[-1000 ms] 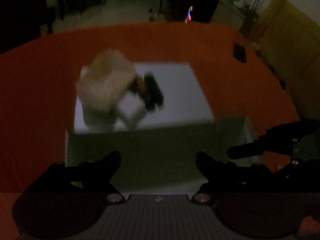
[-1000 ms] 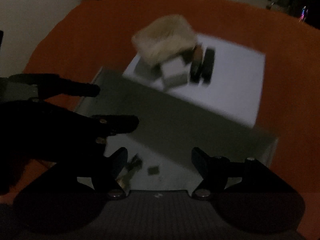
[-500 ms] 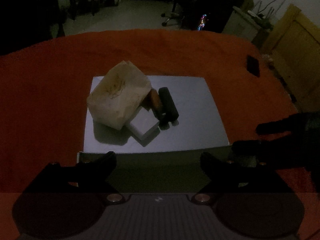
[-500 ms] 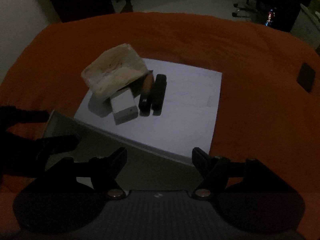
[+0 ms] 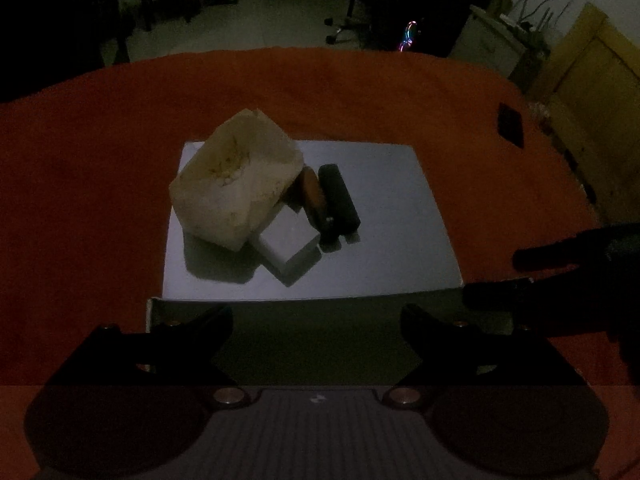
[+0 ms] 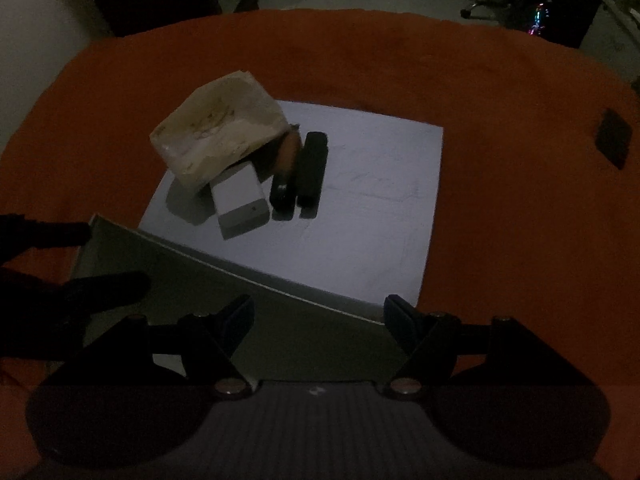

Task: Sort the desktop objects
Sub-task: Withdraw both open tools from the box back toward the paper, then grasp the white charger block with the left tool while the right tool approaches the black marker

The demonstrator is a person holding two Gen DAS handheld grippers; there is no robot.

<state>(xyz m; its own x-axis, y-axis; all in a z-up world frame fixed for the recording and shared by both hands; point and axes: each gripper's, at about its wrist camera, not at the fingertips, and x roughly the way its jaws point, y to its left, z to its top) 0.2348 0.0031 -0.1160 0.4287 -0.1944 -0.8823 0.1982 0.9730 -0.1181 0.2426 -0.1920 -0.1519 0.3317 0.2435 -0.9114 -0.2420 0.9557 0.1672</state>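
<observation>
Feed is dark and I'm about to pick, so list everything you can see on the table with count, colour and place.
cloth: 1, orange-red, covers the table
white sheet: 1, white, flat at cloth centre
paper bag: 1, cream, crumpled, sheet's left part
white box: 1, white, just in front of the bag
brown object: 1, brown, between bag and black bar; identity unclear
black bar: 1, black, right of the brown object
grey box: 1, grey, open, nearest edge of the sheet
dark patch: 1, black, far right on cloth
left gripper: fingers apart, empty
right gripper: fingers apart, empty
</observation>
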